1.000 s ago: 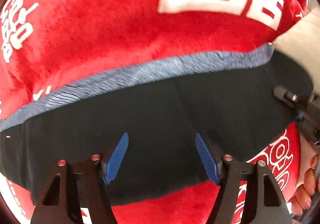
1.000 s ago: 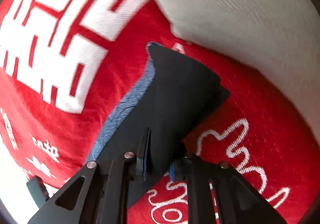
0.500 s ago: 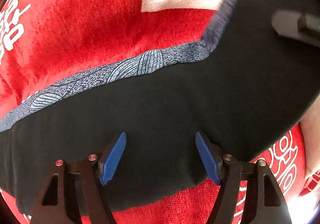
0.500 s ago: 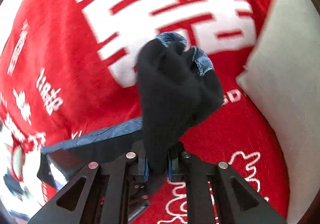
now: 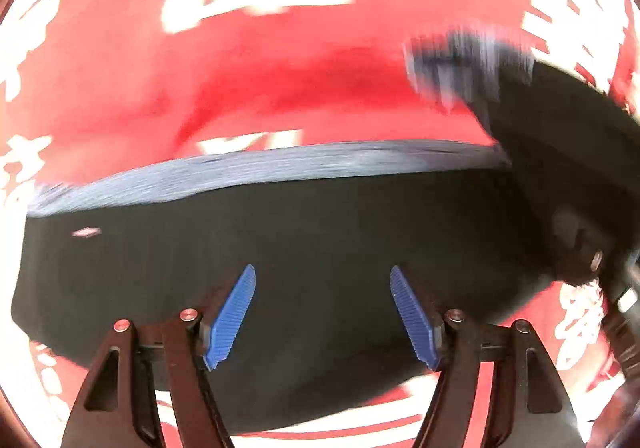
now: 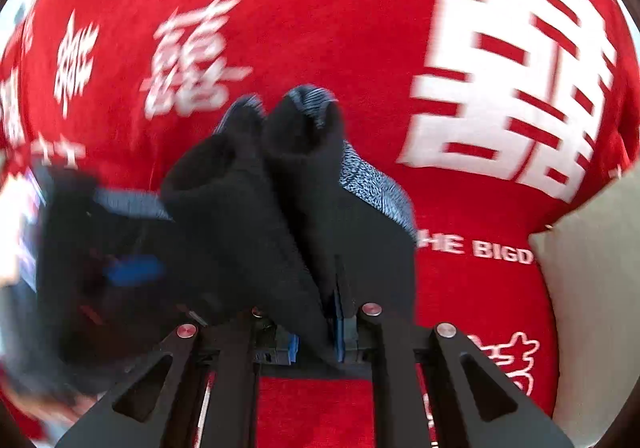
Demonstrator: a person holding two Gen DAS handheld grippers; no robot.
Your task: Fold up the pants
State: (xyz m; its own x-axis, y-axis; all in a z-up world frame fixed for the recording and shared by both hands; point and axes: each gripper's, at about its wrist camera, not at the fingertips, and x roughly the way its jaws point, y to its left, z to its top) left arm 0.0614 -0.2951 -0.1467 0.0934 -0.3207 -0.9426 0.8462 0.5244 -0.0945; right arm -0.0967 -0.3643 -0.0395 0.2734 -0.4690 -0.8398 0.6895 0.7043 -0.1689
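Note:
Black pants [image 5: 320, 248] with a blue-grey patterned waistband [image 5: 280, 168] lie on a red blanket [image 5: 280, 88] with white characters. My left gripper [image 5: 322, 272] hovers over the flat black cloth, its blue pads [image 5: 232, 316] wide apart and open with nothing pinched between them. My right gripper [image 6: 316, 332] is shut on a bunched, lifted end of the pants [image 6: 248, 208], which stands up in folds in front of its fingers. In the left wrist view that raised end [image 5: 560, 152] hangs at the right, blurred. The left gripper's blue pad [image 6: 132, 270] shows blurred at the left of the right wrist view.
A pale grey-white cushion [image 6: 592, 288] lies at the right edge of the red blanket [image 6: 460, 288]. The blanket spreads out all around the pants.
My right gripper has lifted its end of the pants and carried it over toward the left gripper, rolling as it went. The left gripper has slid sideways along the cloth, still open.

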